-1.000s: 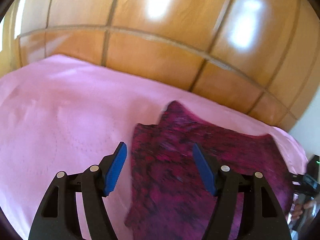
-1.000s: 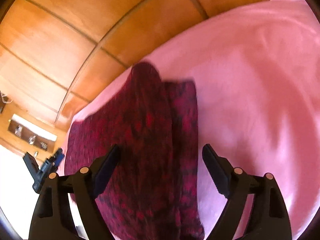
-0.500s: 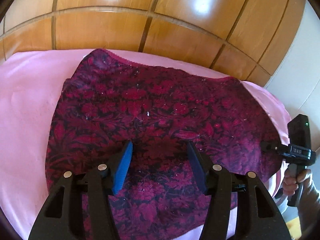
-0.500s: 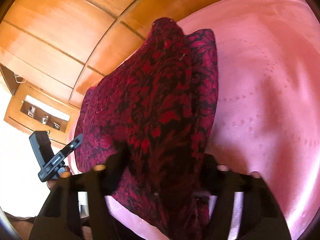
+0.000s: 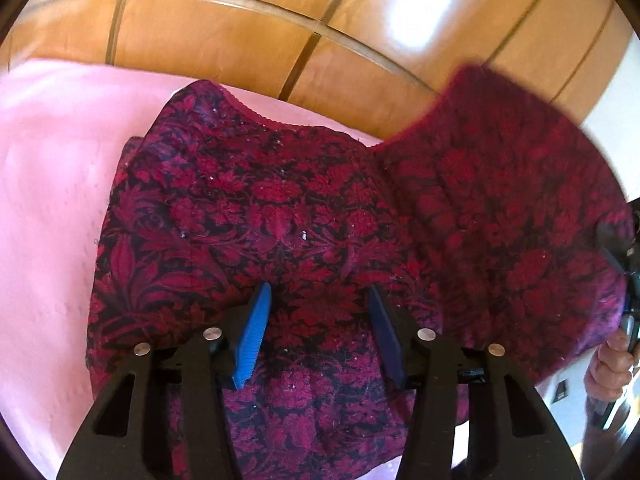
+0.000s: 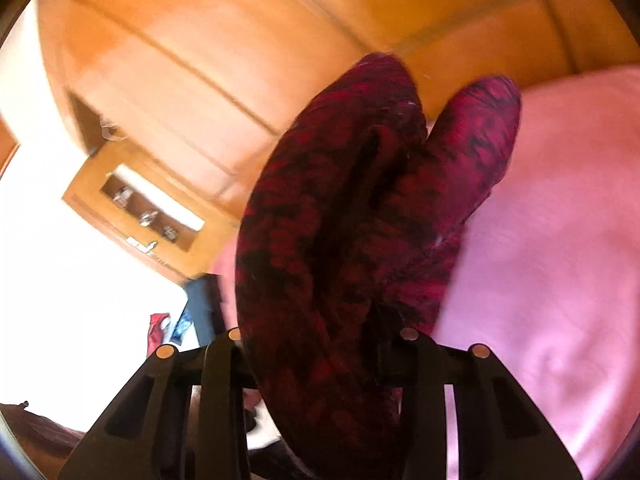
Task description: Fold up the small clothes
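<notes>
A dark red floral garment (image 5: 280, 208) lies on the pink bedsheet (image 5: 44, 200). Its right part (image 5: 508, 200) is lifted off the bed and hangs in the air. My left gripper (image 5: 316, 320) is open, its blue pads (image 5: 256, 328) resting low on the garment's near middle. My right gripper (image 6: 320, 344) is shut on the garment's edge (image 6: 320, 240) and holds it up; the cloth drapes over and hides its fingers. In the left wrist view the right gripper (image 5: 628, 280) shows at the far right edge behind the lifted cloth.
A glossy wooden headboard wall (image 5: 240, 32) runs behind the bed. A wooden shelf unit (image 6: 136, 204) with small items sits beside the bed on the left of the right wrist view. The pink sheet (image 6: 560, 240) extends right.
My right gripper closed on the garment's edge and lifted it up and over toward the left. My left gripper stayed open, pressing lower on the cloth.
</notes>
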`<act>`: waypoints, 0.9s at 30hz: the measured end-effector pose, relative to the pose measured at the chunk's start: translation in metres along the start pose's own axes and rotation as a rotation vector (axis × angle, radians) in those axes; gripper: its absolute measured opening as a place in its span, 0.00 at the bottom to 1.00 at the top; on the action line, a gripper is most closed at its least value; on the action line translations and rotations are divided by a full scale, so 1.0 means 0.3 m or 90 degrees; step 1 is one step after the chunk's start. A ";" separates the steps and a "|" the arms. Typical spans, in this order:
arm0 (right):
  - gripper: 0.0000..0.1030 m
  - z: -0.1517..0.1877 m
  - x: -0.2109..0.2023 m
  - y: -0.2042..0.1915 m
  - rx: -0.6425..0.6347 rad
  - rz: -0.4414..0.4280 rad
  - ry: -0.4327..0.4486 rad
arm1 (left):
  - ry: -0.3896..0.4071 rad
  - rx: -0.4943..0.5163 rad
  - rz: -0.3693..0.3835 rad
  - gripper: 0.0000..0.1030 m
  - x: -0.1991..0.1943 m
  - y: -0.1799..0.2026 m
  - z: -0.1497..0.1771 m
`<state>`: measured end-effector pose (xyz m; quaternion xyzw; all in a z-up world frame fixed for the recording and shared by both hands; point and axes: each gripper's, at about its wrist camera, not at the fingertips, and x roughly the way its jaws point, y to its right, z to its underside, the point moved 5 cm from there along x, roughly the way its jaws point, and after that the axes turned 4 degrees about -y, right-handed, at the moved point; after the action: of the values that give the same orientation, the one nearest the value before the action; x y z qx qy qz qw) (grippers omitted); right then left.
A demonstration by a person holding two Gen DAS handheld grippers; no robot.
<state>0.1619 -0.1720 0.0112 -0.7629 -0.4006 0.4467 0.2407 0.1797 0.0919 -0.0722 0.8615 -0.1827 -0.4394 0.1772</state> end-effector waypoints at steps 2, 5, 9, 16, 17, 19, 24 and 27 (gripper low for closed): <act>0.32 -0.021 0.086 -0.070 -0.024 -0.010 -0.017 | 0.007 -0.007 0.009 0.45 -0.010 -0.014 0.002; 0.32 -0.019 0.239 -0.157 -0.062 0.009 -0.059 | 0.027 -0.021 0.029 0.45 -0.079 -0.044 0.018; 0.32 0.016 0.417 -0.238 -0.124 0.060 -0.106 | 0.074 -0.075 0.038 0.45 -0.223 -0.151 0.034; 0.36 0.197 0.674 -0.358 -0.338 0.223 -0.170 | 0.163 -0.148 0.111 0.45 -0.480 -0.314 -0.005; 0.37 0.239 0.707 -0.383 -0.392 0.254 -0.171 | 0.168 -0.146 0.126 0.45 -0.496 -0.311 -0.022; 0.43 0.285 0.746 -0.408 -0.454 0.291 -0.164 | 0.167 -0.125 0.149 0.45 -0.503 -0.284 -0.062; 0.54 0.338 0.749 -0.445 -0.505 0.314 -0.137 | 0.089 -0.070 0.146 0.49 -0.394 -0.199 -0.125; 0.61 0.337 0.744 -0.461 -0.511 0.305 -0.128 | 0.012 -0.048 0.150 0.49 -0.286 -0.146 -0.147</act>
<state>0.0812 0.0912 -0.0465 -0.8193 -0.3757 0.3715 -0.2227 0.1761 0.1767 -0.0089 0.8309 -0.2644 -0.4137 0.2618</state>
